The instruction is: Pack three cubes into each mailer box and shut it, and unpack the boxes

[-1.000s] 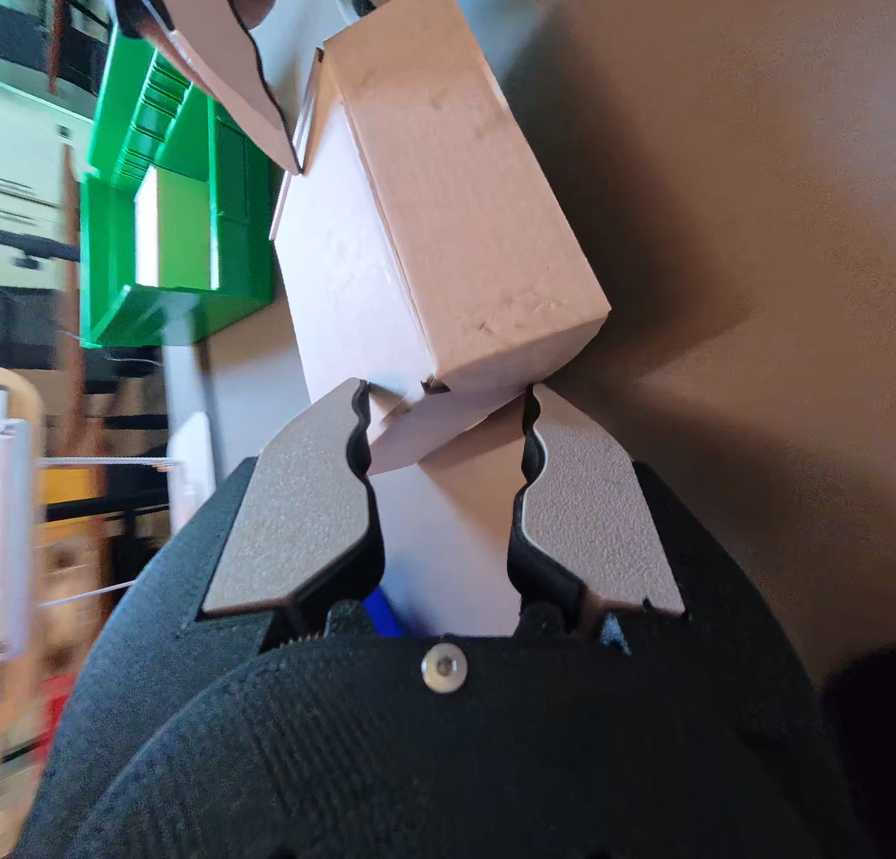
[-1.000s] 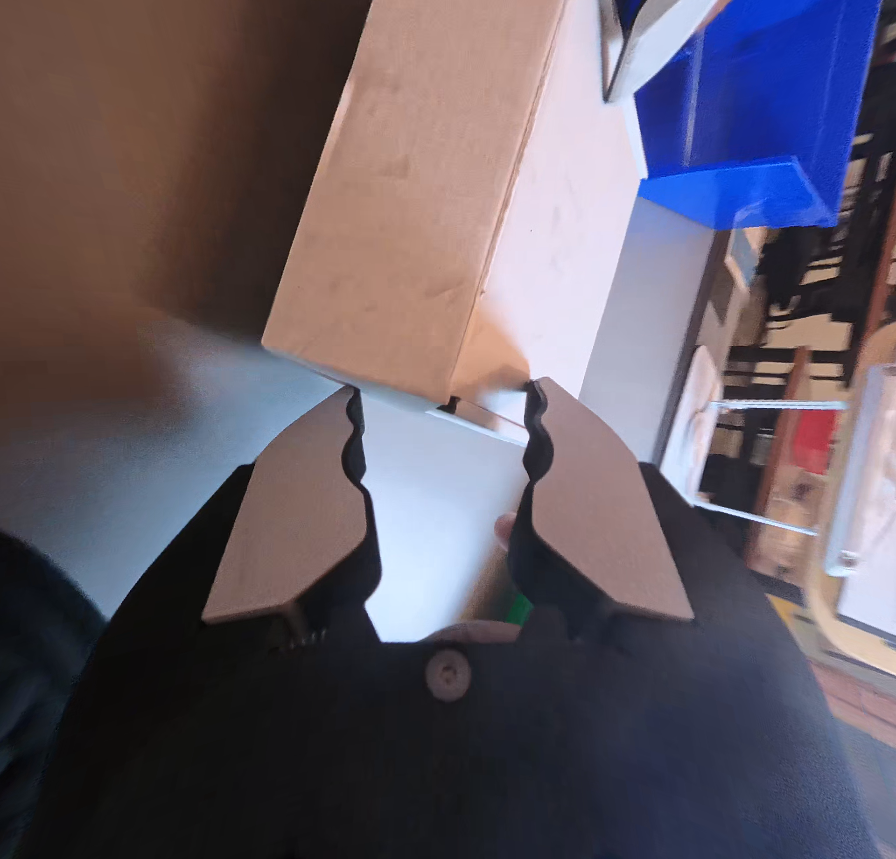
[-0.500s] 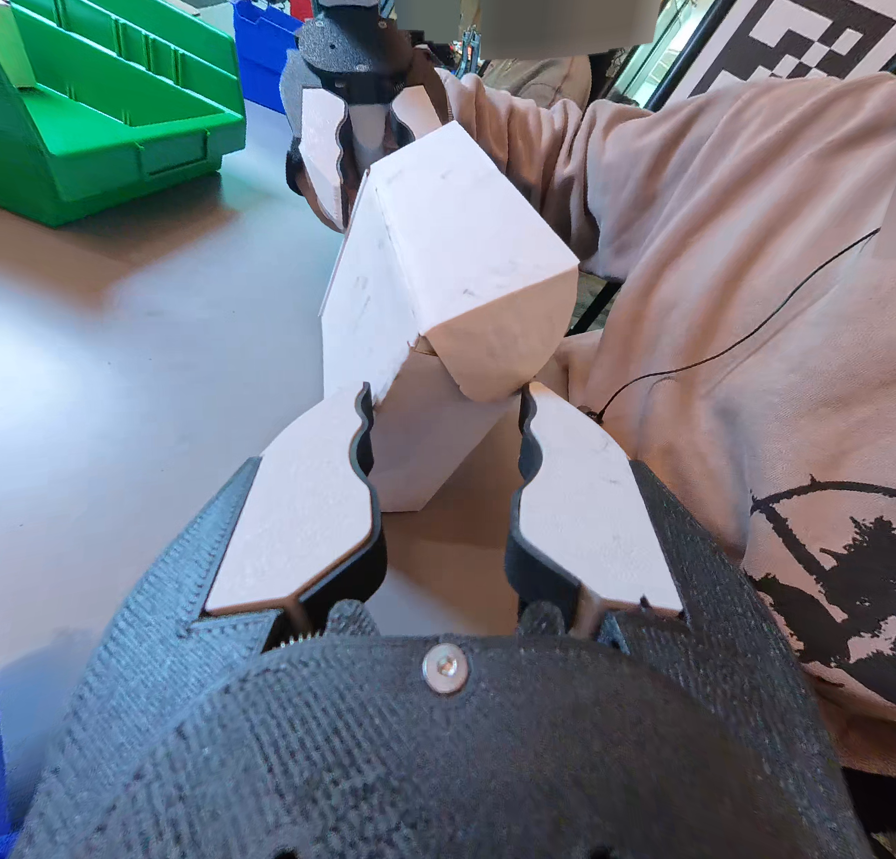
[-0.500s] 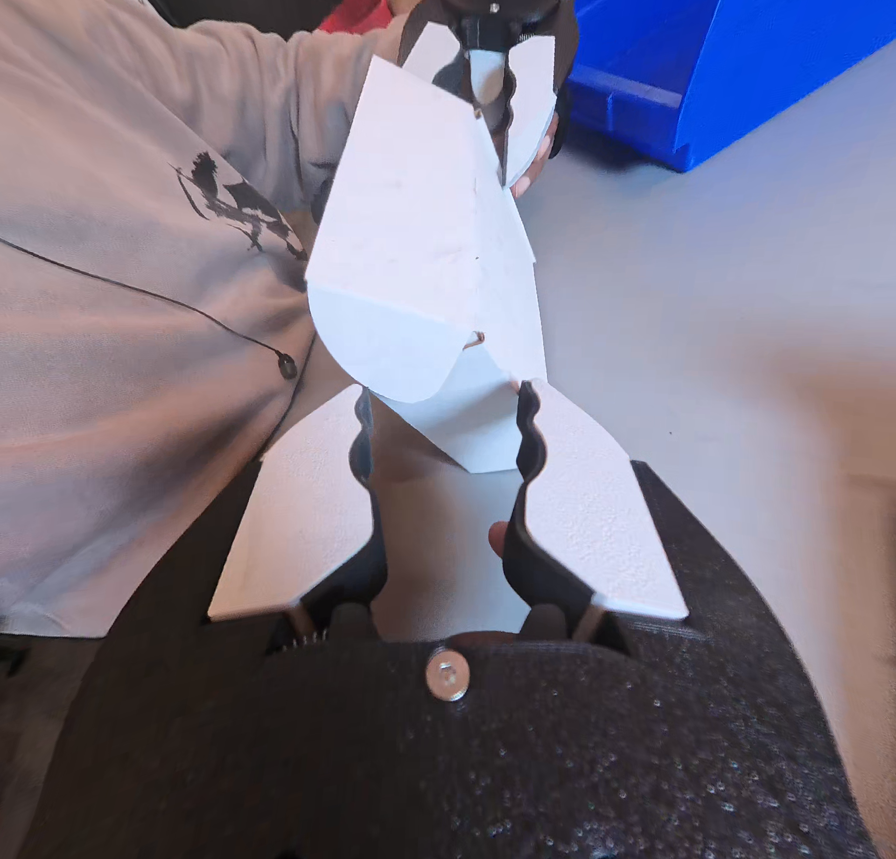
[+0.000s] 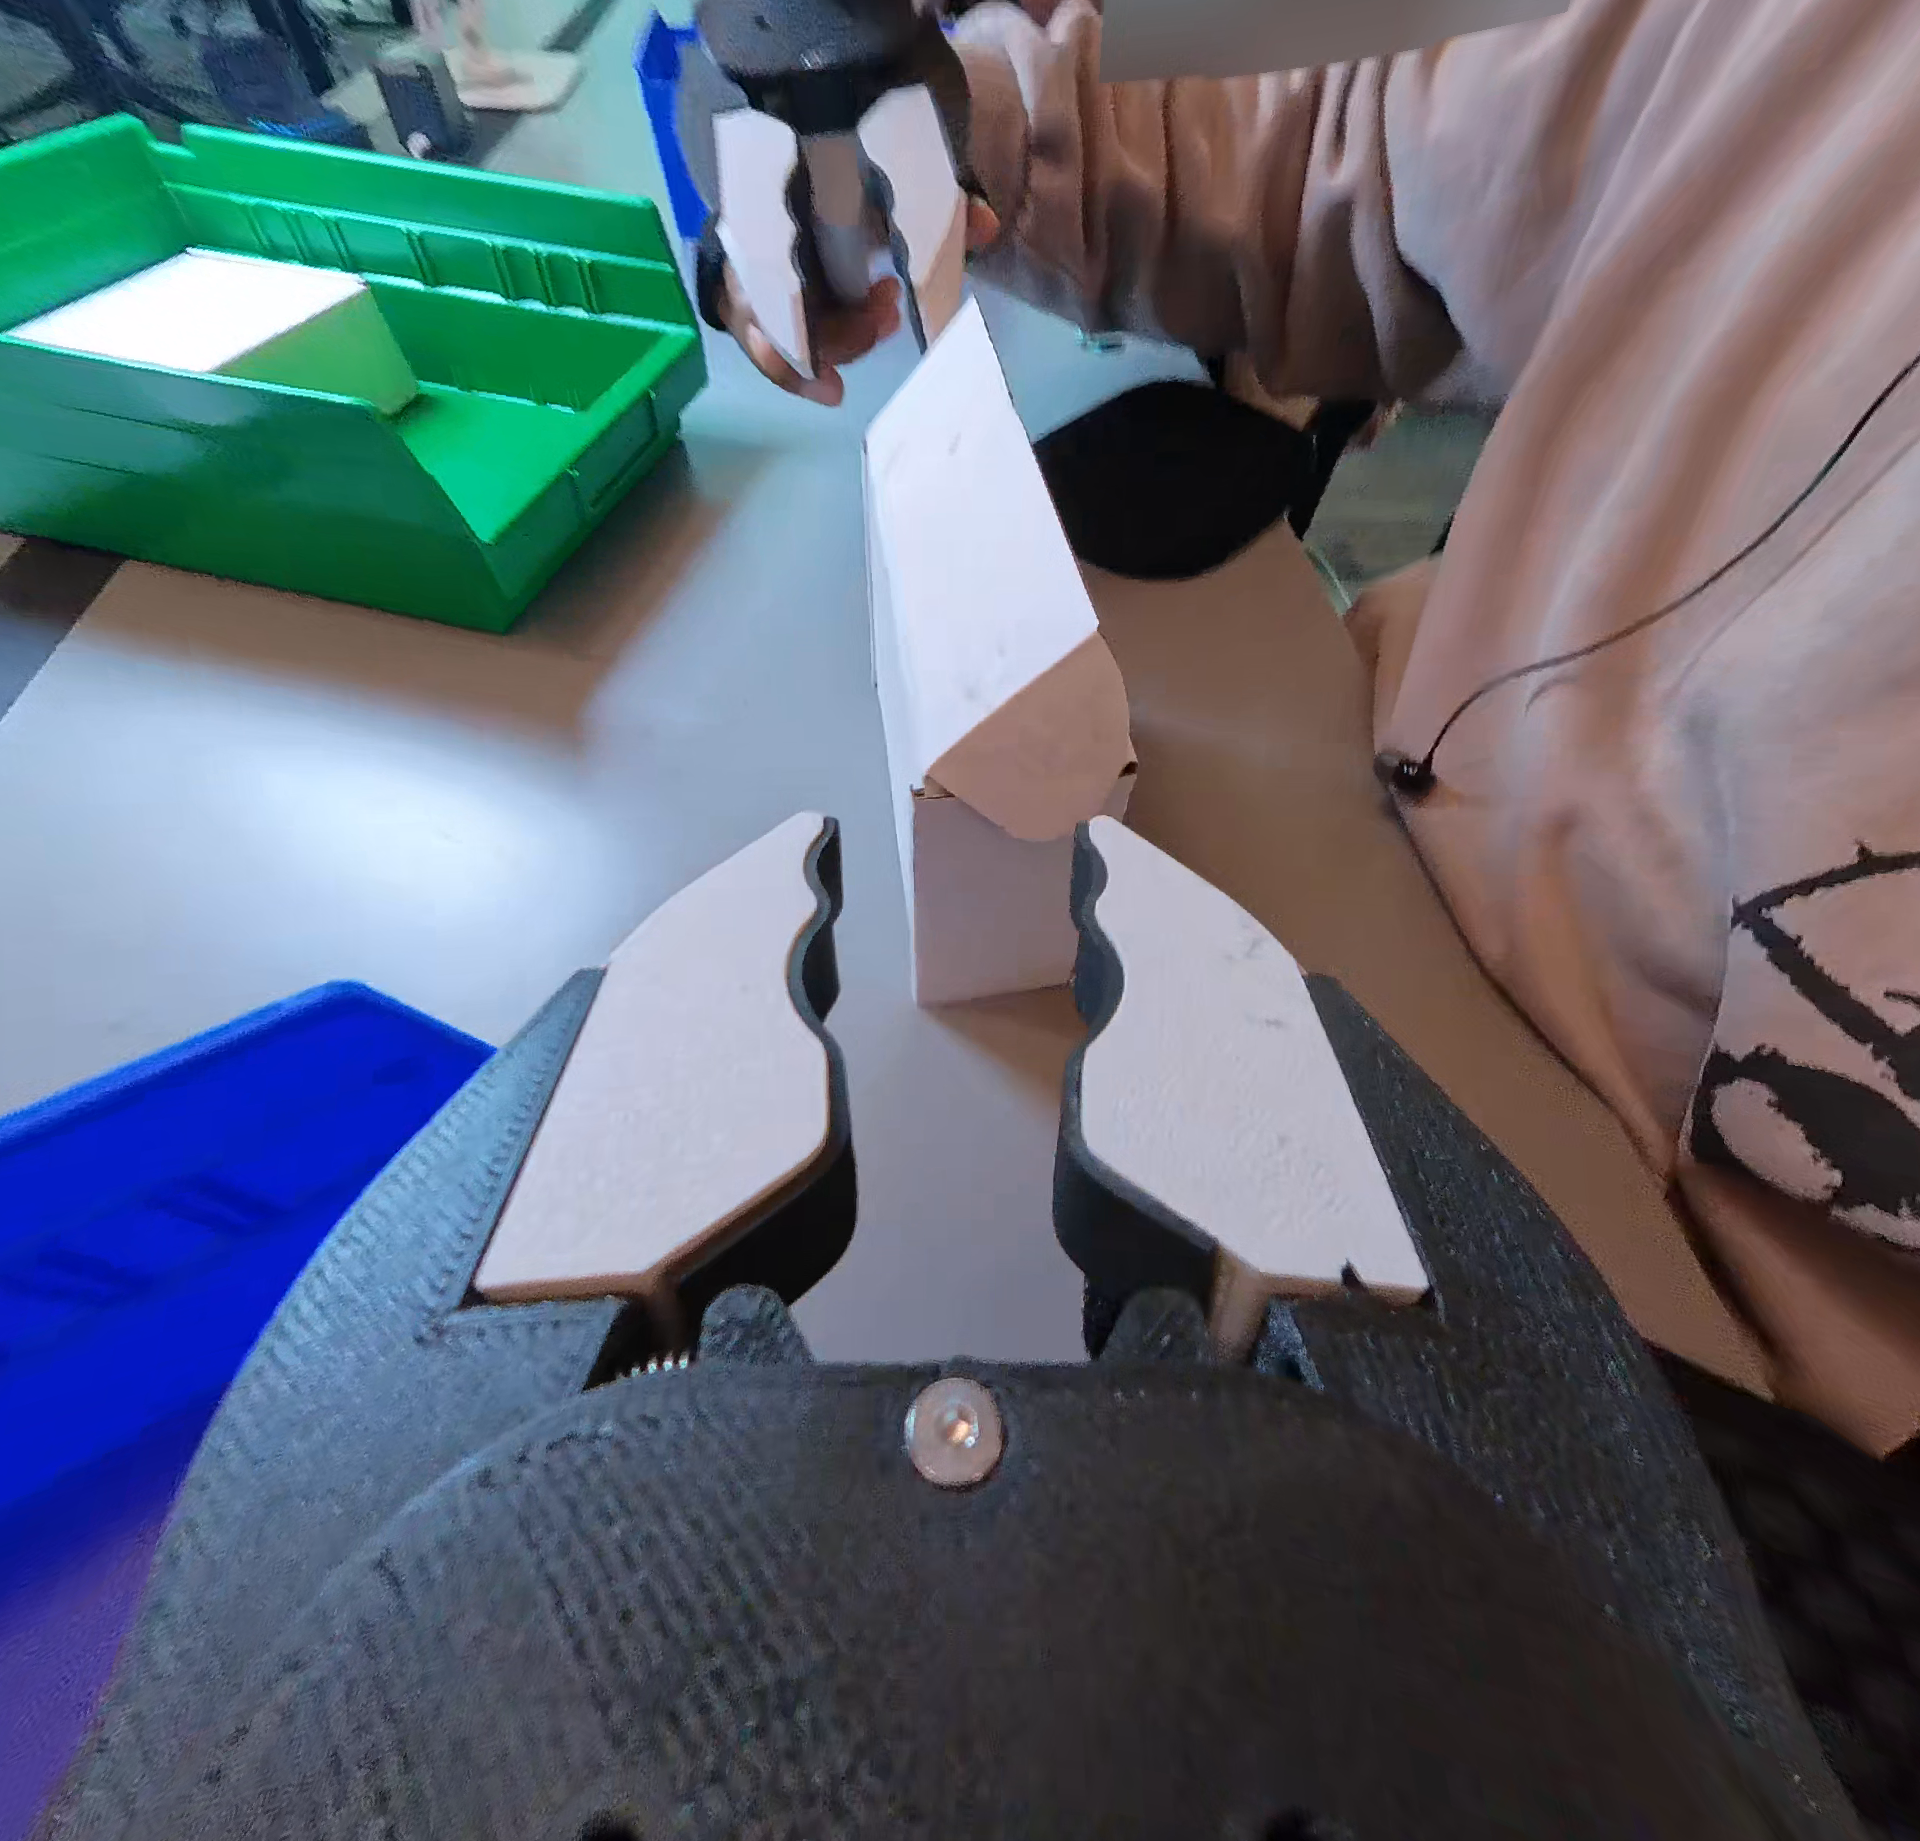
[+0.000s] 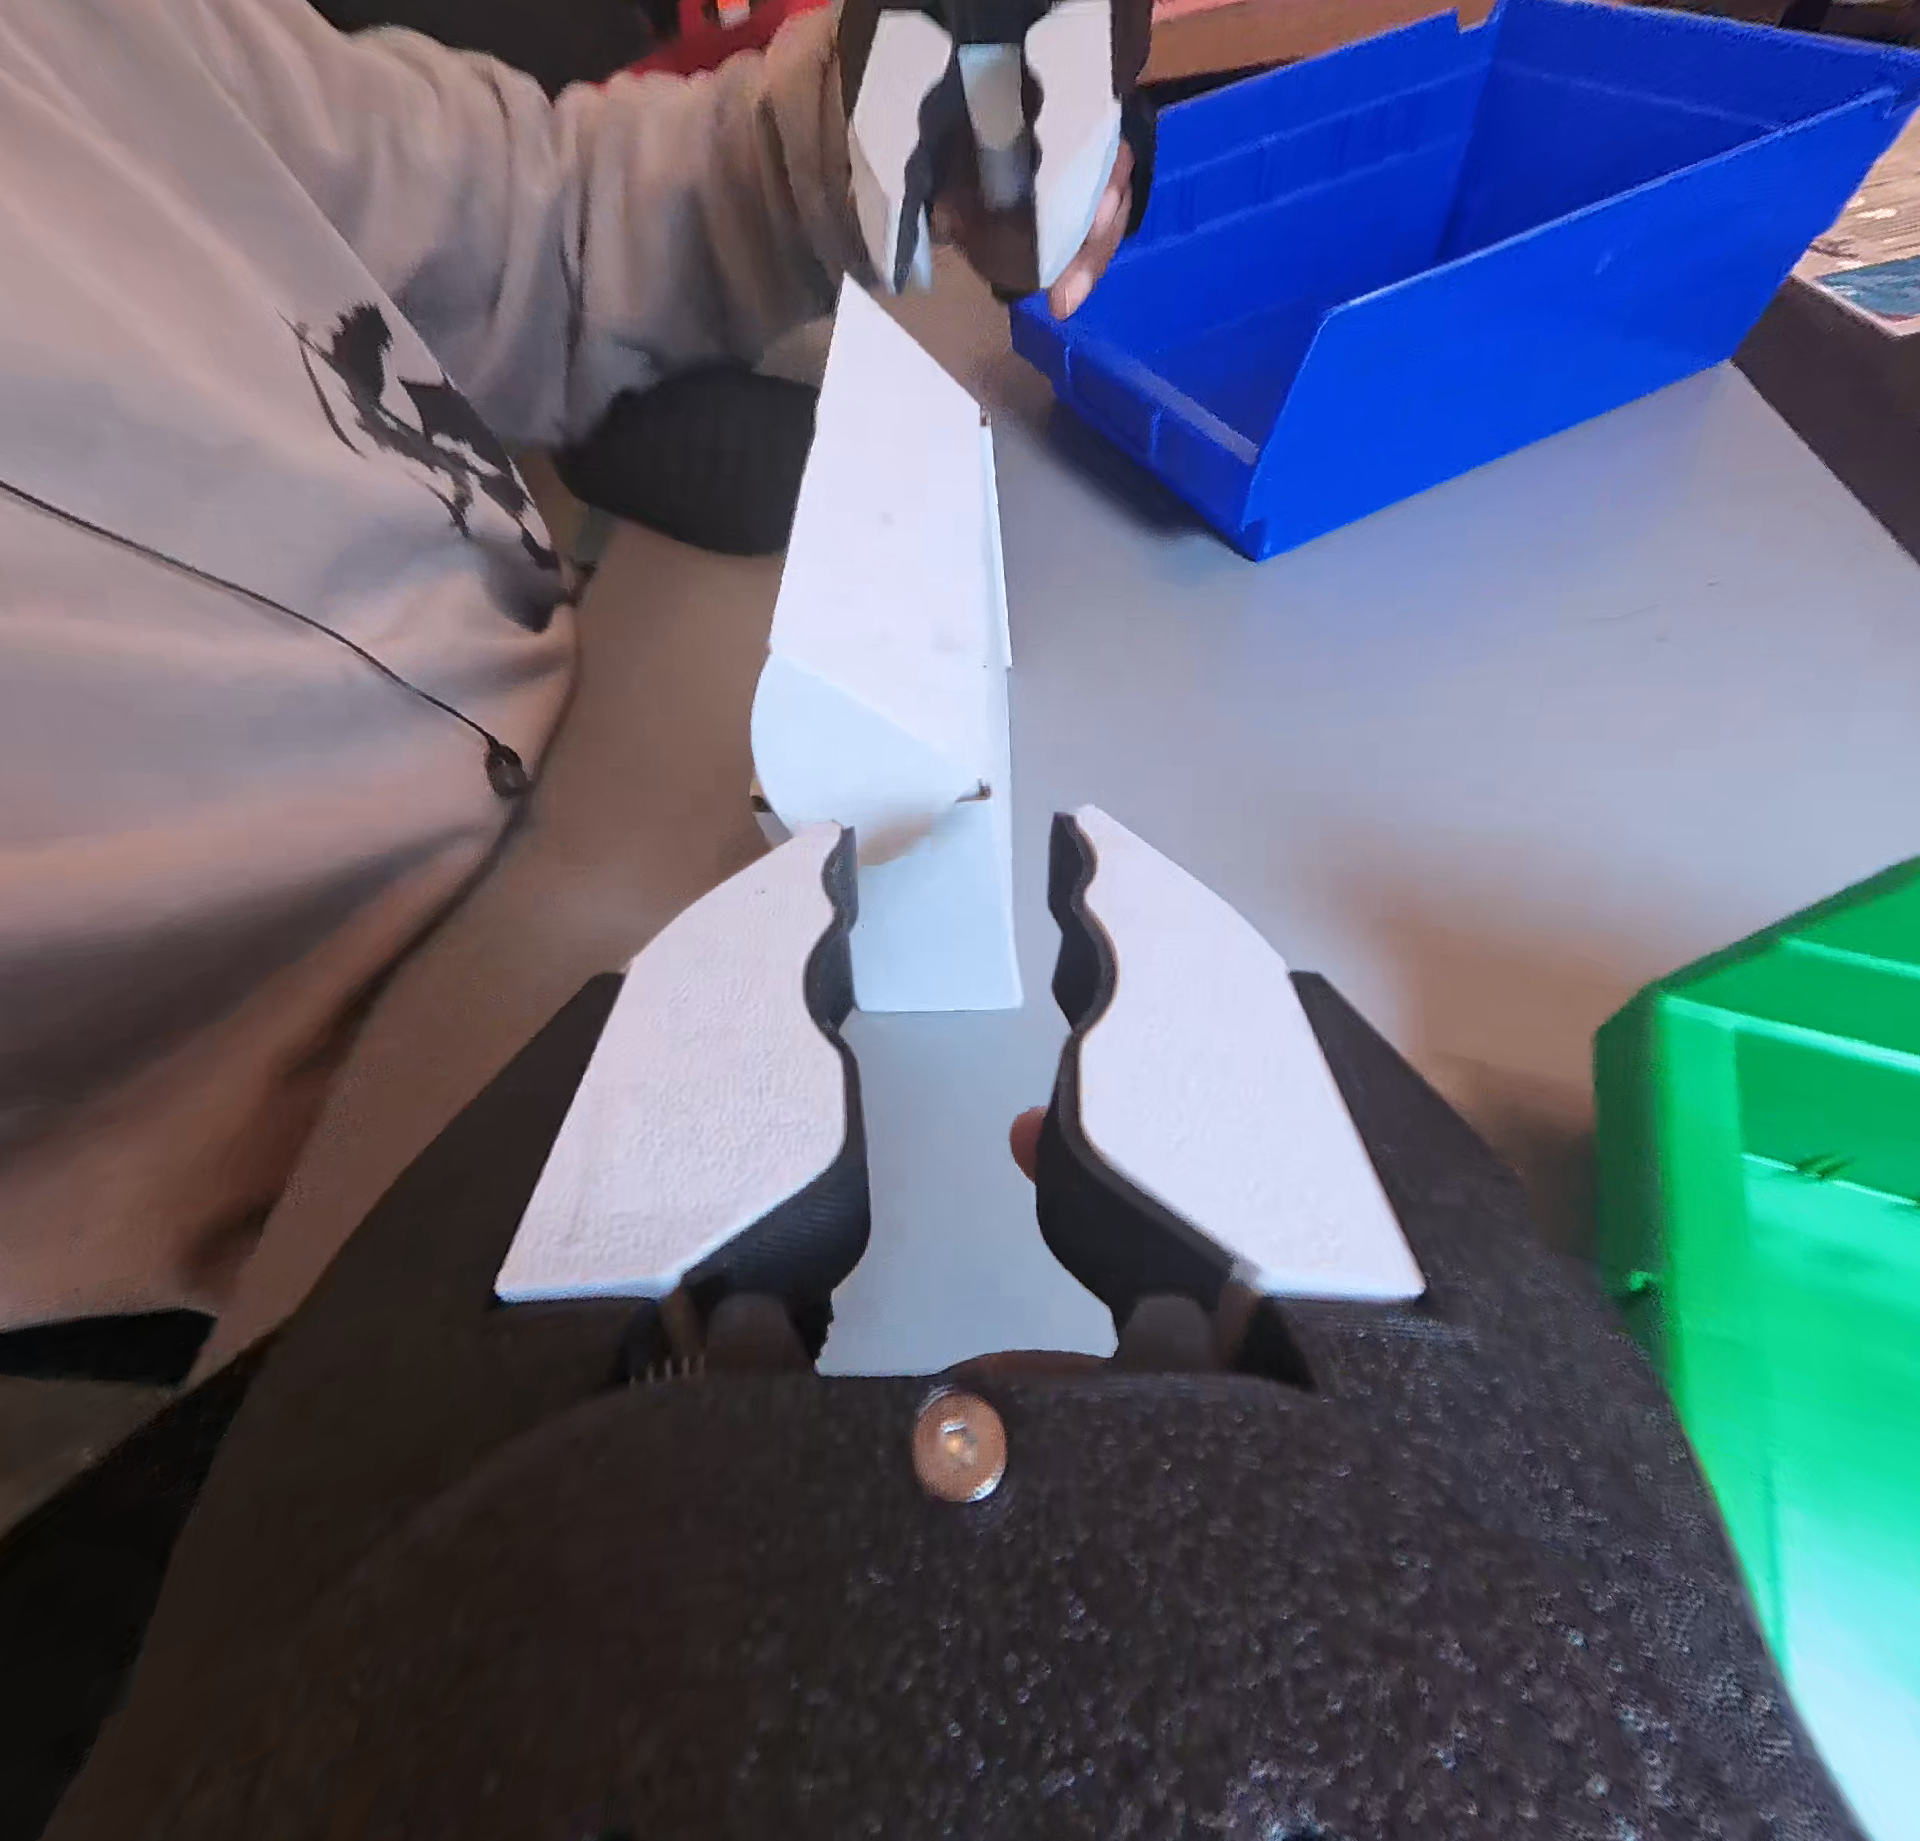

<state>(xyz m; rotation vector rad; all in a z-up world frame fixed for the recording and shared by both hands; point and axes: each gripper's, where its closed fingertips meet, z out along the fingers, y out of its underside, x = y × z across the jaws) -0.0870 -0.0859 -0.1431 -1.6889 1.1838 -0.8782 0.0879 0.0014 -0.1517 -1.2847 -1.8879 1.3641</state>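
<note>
A white mailer box (image 5: 977, 565) stands on its long narrow side on the grey table (image 5: 416, 804), near the front edge, with its lid's rounded flap showing at the near end. My left gripper (image 5: 956, 846) is open, its fingers on either side of the box's near end with a gap on the left. In the right wrist view the box (image 6: 894, 586) runs away from my right gripper (image 6: 951, 835), which is open around the other end. Each gripper shows far off in the other view, the right one (image 5: 842, 233) and the left one (image 6: 977, 160). No cubes show.
A green bin (image 5: 343, 441) holding another white box (image 5: 208, 326) stands to the right end of the table; it also shows in the right wrist view (image 6: 1766, 1168). A blue bin (image 6: 1455, 285) stands at the other end. The person's beige sweatshirt (image 5: 1662, 544) is close behind the box. My right fingertips sit around 20 centimetres from my left ones.
The box was held up in the air between both grippers and turned over; now it is lower, resting on the table, and both grippers have drawn back a little from its ends.
</note>
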